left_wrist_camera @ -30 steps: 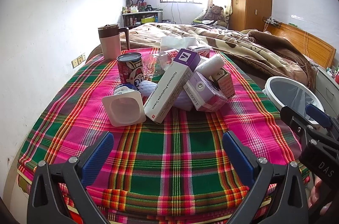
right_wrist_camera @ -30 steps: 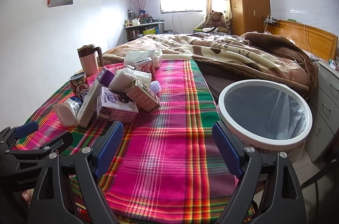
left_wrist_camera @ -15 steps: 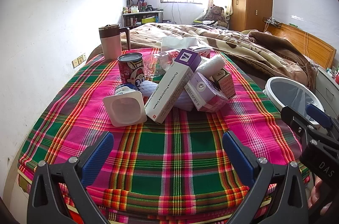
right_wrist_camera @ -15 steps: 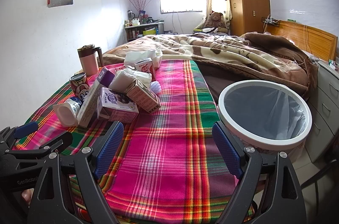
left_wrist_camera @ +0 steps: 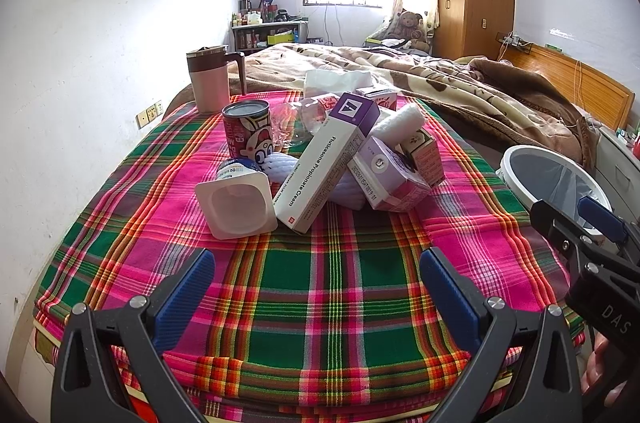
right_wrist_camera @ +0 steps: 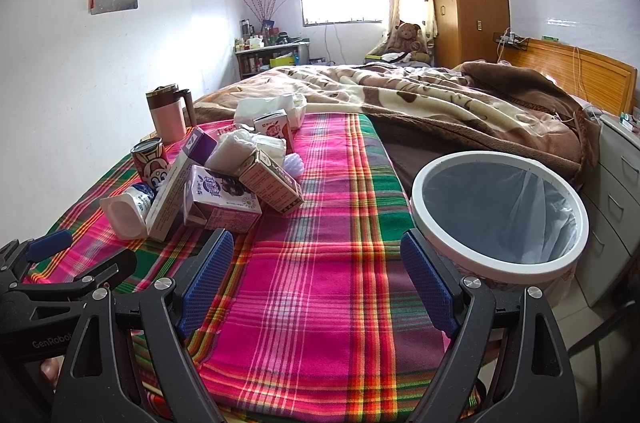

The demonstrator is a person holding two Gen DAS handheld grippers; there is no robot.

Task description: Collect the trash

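Trash pile sits heaped on the plaid cloth at the foot of the bed: empty yogurt cup on its side nearest the left tongs, long cream box leaning across a purple carton, red can upright behind, small printed box on the pile's right flank. Items overlap, so the top or edge pieces likely lift first. White-rimmed bin with liner stands just beside the bed's right edge, near the right tongs, presumably set there for short drops. Both tongs are spread apart, holding nothing, short of the pile. Pink mug stands behind it, probably not trash
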